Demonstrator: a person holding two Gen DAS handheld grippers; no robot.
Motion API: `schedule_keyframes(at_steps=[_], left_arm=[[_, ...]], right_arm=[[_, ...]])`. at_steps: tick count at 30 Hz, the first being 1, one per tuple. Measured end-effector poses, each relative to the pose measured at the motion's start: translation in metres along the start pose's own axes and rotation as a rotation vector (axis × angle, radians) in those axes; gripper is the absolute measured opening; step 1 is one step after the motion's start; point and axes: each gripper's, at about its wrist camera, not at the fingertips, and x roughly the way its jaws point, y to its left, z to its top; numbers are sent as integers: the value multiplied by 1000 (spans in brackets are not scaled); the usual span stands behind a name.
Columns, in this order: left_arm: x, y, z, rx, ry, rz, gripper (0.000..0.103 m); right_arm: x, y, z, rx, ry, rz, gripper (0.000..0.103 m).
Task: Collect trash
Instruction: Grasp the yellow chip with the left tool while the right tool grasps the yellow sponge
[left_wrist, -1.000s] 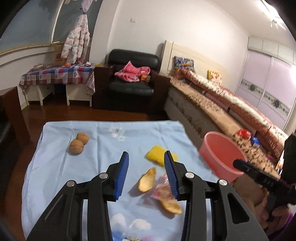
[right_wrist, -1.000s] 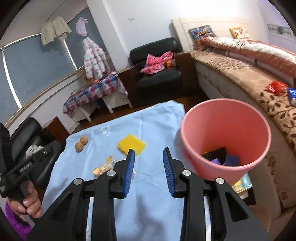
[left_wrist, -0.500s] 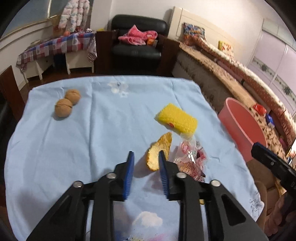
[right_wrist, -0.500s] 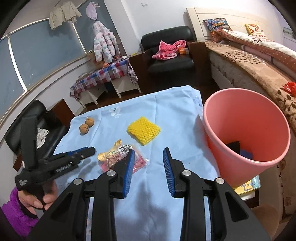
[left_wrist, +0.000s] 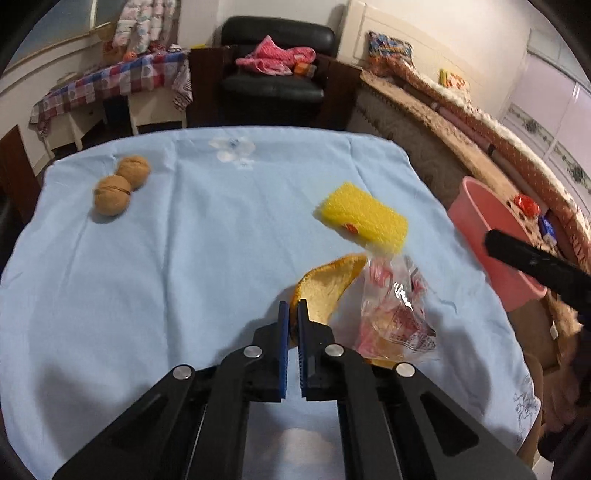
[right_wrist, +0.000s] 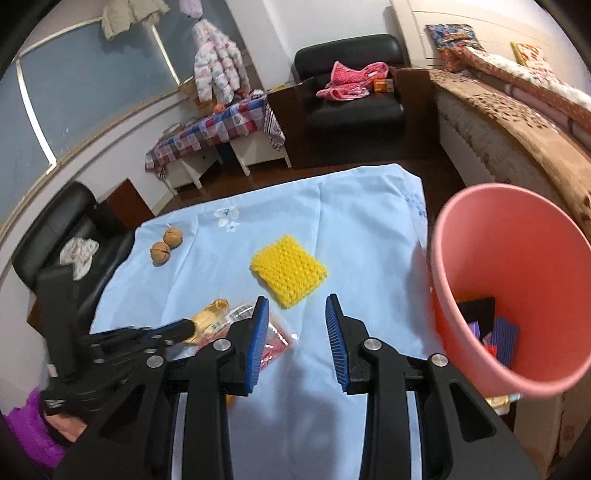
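Observation:
A curled orange peel (left_wrist: 328, 288) lies on the light blue tablecloth (left_wrist: 207, 258), and my left gripper (left_wrist: 291, 314) is shut on its near edge. A clear plastic wrapper (left_wrist: 391, 314) with red print rests against the peel on the right. In the right wrist view the left gripper (right_wrist: 184, 326) shows low at the left by the peel (right_wrist: 212, 314) and wrapper (right_wrist: 273, 339). My right gripper (right_wrist: 295, 306) hovers open over the cloth with nothing between its fingers. The pink bin (right_wrist: 498, 258) stands right of it and holds dark scraps.
A yellow knitted pad (right_wrist: 288, 273) lies mid-table, and two walnuts (right_wrist: 166, 245) sit at the far left. A black armchair (right_wrist: 351, 103) and a checked side table (right_wrist: 214, 129) stand beyond. A patterned sofa (right_wrist: 517, 129) runs along the right behind the bin.
My left gripper came down to the table and shut on the orange peel. The right gripper swung left over the cloth, so the bin now sits further right in its view.

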Motion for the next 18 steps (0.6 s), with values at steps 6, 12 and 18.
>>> schedule_keyframes(at_steps=[6,12,18], left_arm=[[-22,32,8,-98,-56,9,3],[-29,46,8,-127,-73,0,3],[-27,50,4,-139,-64,-16,3]], right_arm=[[39,8,19,-46,58,-1,32],[81,10,35,-85,112,-27,32],[104,9,40,-115,153,-95,33]])
